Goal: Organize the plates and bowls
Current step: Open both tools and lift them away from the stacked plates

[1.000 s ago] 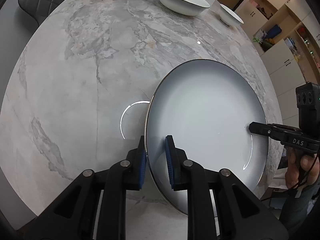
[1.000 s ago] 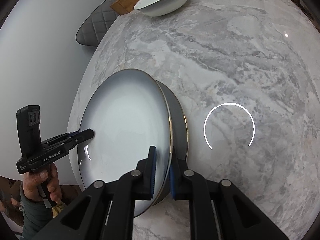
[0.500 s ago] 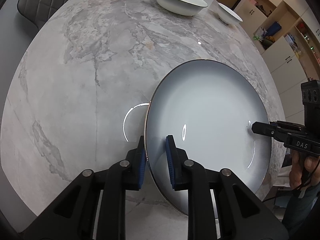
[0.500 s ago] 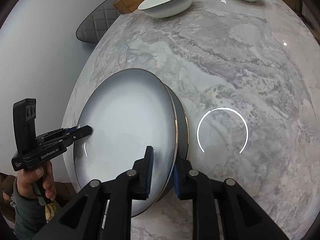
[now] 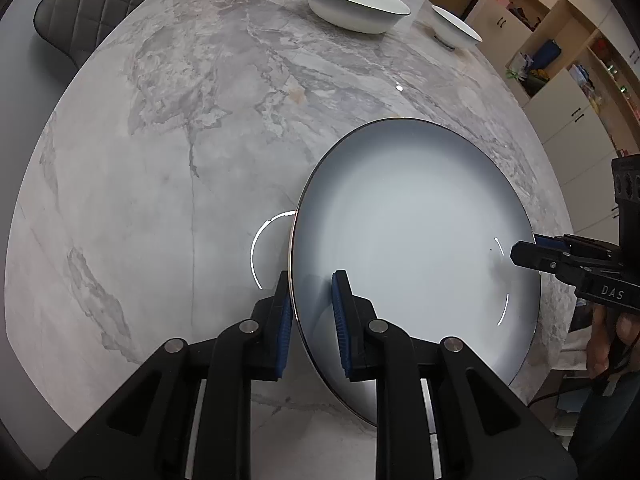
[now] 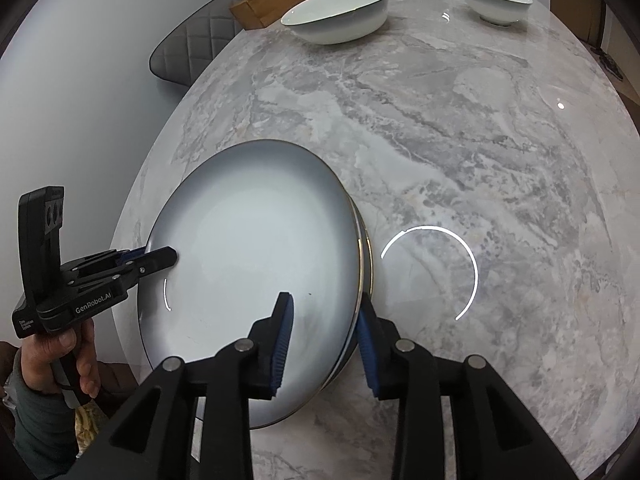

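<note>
In the left wrist view, the top plate (image 5: 412,248) was pinched at its seven o'clock rim by the left gripper (image 5: 312,320), lying flat on the table (image 5: 168,168).

In the right wrist view, the right gripper (image 6: 324,340) had just been spreading, straddling the rim over the lower plate (image 6: 366,264); stacking seemed finished, and withdrawal toward the bowls at twelve o'clock seemed called for.

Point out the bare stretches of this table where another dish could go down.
Free: the wide marble table between the plate stack and the large bowl, and the side right of the stack below the small bowl. Crowded: the near left edge, where the left gripper and right gripper flank the stack.
</note>
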The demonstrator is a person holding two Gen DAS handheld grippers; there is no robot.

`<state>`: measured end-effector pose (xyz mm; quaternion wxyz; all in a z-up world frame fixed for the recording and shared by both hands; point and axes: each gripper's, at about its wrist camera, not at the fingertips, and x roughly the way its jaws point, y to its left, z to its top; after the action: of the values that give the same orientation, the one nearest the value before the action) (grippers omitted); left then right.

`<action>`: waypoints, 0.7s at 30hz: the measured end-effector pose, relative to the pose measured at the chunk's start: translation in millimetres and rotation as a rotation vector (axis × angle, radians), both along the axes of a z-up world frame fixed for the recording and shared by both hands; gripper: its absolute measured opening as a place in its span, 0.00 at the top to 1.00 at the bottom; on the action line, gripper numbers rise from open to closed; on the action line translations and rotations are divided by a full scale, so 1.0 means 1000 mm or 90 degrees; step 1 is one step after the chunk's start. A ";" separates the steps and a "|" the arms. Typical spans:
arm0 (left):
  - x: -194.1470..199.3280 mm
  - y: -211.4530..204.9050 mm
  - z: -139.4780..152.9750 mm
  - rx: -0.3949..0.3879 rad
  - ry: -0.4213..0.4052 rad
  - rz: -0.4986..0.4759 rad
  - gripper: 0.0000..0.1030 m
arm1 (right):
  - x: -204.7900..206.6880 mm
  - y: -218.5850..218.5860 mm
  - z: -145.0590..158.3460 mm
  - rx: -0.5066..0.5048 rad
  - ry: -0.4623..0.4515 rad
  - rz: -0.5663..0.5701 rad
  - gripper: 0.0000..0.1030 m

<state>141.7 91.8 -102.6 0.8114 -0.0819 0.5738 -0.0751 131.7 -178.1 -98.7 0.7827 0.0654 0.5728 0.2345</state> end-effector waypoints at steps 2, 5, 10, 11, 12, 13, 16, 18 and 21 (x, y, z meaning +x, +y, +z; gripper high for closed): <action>-0.001 0.002 0.000 -0.002 0.001 0.006 0.80 | 0.000 -0.001 0.001 0.000 -0.002 -0.004 0.66; -0.003 0.007 0.005 -0.009 -0.007 0.019 0.50 | 0.000 -0.005 0.003 -0.002 -0.008 -0.011 0.56; -0.007 0.015 0.019 -0.025 -0.032 0.034 0.35 | -0.002 -0.015 0.009 0.012 -0.014 -0.026 0.37; -0.008 0.018 0.021 -0.028 -0.034 0.038 0.32 | -0.002 -0.018 0.011 0.017 -0.015 -0.030 0.36; -0.009 0.020 0.022 -0.029 -0.039 0.041 0.30 | -0.003 -0.020 0.012 0.022 -0.017 -0.034 0.31; -0.010 0.022 0.025 -0.027 -0.044 0.044 0.24 | -0.003 -0.024 0.015 0.027 -0.022 -0.040 0.21; -0.014 0.031 0.031 -0.012 -0.049 0.049 0.01 | -0.005 -0.038 0.026 0.022 -0.060 -0.056 0.00; -0.015 0.039 0.037 -0.014 -0.058 0.064 0.00 | -0.005 -0.045 0.032 0.005 -0.080 -0.065 0.00; -0.013 0.049 0.046 -0.008 -0.086 0.088 0.00 | -0.001 -0.059 0.037 0.017 -0.087 -0.083 0.00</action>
<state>128.6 140.4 -56.1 0.8511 -0.1212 0.5100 -0.0279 130.4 -237.3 -61.6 0.8327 0.0968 0.5094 0.1944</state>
